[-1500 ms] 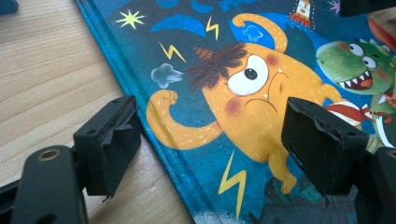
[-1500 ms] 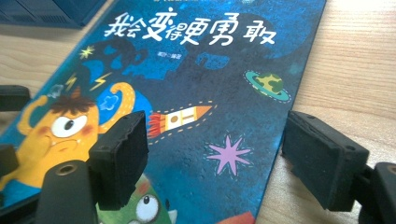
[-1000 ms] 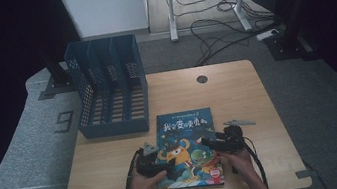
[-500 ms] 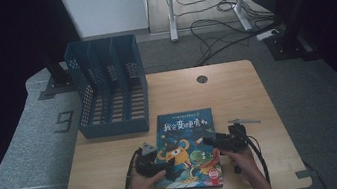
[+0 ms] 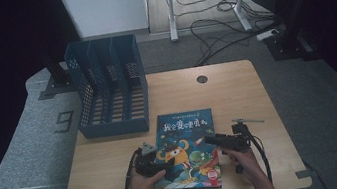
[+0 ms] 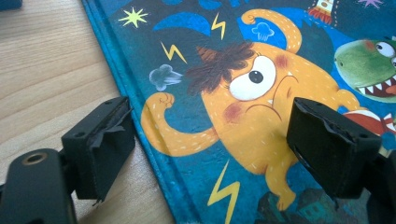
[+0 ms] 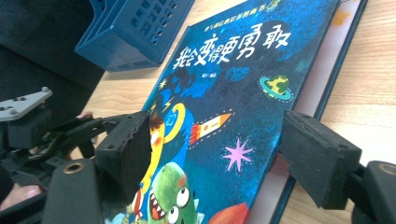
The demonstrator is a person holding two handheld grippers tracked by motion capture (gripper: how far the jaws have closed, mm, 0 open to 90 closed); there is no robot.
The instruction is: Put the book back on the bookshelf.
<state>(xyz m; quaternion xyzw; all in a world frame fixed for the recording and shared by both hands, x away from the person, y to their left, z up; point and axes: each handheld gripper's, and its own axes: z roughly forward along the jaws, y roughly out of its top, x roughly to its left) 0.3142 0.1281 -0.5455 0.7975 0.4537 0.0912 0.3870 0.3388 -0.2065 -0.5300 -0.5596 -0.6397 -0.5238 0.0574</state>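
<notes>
A children's picture book (image 5: 189,149) with a dark blue cover lies flat on the wooden tabletop (image 5: 237,94), near the front edge and roughly in the middle, its title in white characters toward the far end and an orange monster and a green dinosaur drawn on the near half. The left claw (image 5: 163,165) rests at the book's near left edge, held in the person's left hand (image 5: 142,184); in the left gripper view its jaws stand wide apart and grip nothing, one over the bare wood just left of the spine, the other over the cover beside the orange monster (image 6: 247,100). The right claw (image 5: 209,139) comes in from the right side over the book's right edge, held in the right hand (image 5: 245,161). In the right gripper view its jaws straddle the cover, one over the illustrated front, the other beyond the lifted right edge, where pale inner pages (image 7: 322,70) show beneath the cover; the jaws have just been closing a little, yet the pads do not press on the book. A blue slotted file rack (image 5: 107,86) stands at the far left of the tabletop, well apart from the book. A small dark round cable hole (image 5: 201,79) sits near the far edge.
</notes>
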